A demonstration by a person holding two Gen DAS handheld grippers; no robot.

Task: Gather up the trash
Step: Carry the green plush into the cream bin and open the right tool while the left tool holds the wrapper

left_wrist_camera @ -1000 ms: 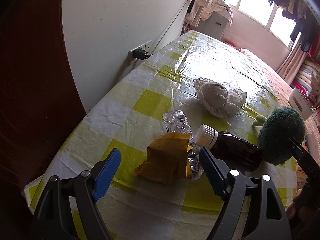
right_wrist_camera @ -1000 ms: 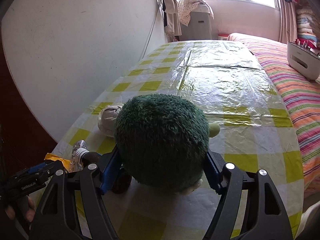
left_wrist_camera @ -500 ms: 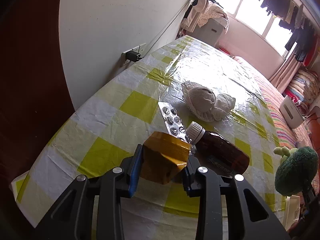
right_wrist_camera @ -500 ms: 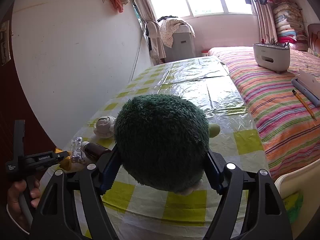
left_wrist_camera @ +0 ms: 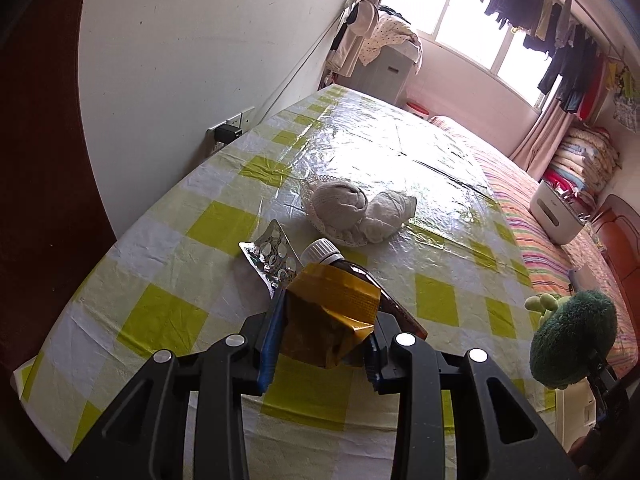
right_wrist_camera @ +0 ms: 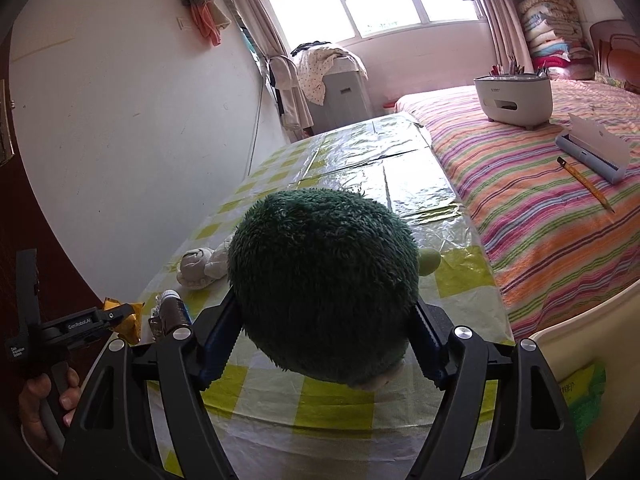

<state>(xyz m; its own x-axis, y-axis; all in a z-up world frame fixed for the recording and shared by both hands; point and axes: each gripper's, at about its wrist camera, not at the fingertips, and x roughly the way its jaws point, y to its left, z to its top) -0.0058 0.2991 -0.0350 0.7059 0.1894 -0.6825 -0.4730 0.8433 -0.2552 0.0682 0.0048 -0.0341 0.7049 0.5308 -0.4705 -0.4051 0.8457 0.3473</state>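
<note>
A crumpled yellow wrapper [left_wrist_camera: 330,316] is clamped between the narrowly set jaws of the left gripper [left_wrist_camera: 320,342] and is held clear above the worktop [left_wrist_camera: 168,240], presumably so that it can be carried off as trash. Below and behind it, a brown bottle [left_wrist_camera: 360,280] with a white cap is left lying on its side, with an empty blister pack [left_wrist_camera: 272,256] just beside its neck; both appear to be trash not yet collected. A bundle of pale cloth [left_wrist_camera: 356,208] on a lace doily is seen further back.

A green plush toy [right_wrist_camera: 324,280] is gripped by the right gripper [right_wrist_camera: 320,344], whose jaws are spread wide around its bulk. It is held near the worktop's right edge, probably to keep it apart from the trash. A pale bin-like rim [right_wrist_camera: 580,340] is glimpsed at the lower right, though its purpose cannot be told.
</note>
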